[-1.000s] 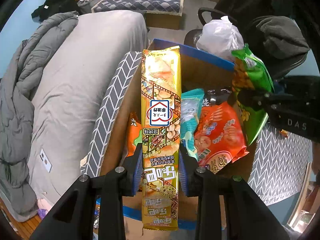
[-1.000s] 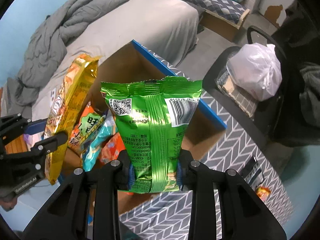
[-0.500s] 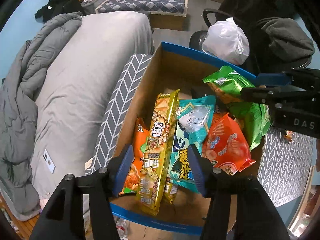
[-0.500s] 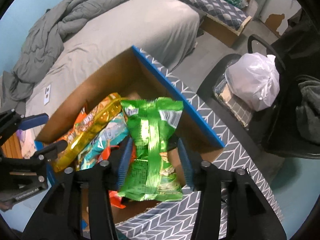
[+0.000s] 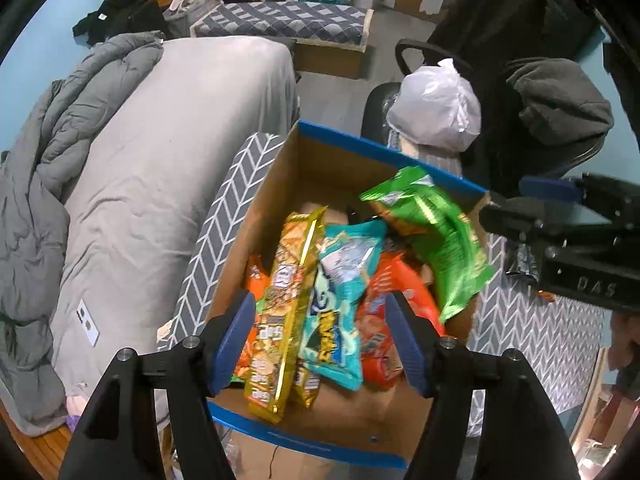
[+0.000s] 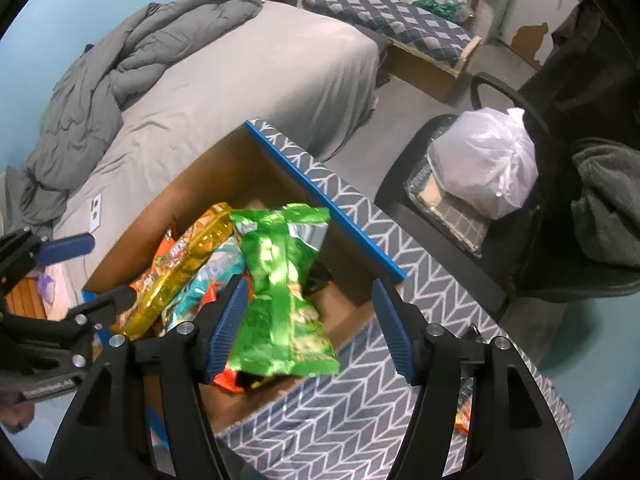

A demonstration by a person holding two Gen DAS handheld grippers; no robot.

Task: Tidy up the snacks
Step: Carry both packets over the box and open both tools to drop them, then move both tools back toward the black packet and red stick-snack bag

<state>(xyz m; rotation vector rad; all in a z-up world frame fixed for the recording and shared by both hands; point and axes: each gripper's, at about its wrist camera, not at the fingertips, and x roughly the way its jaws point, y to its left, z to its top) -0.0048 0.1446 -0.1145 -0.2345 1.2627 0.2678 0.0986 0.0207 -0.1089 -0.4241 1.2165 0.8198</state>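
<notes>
Bedroom, cardboard box, left gripper and right gripper angled steeply down, jaws just opened, empty

Left tongs just opened, yellow packet dropped into box, right tongs released green bag

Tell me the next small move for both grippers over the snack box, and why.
Probably lift both clear of the cardboard box and go for another snack. The left gripper and right gripper have just been opening, and their pads press on nothing. The yellow packet and green bag already lie in the box.
</notes>
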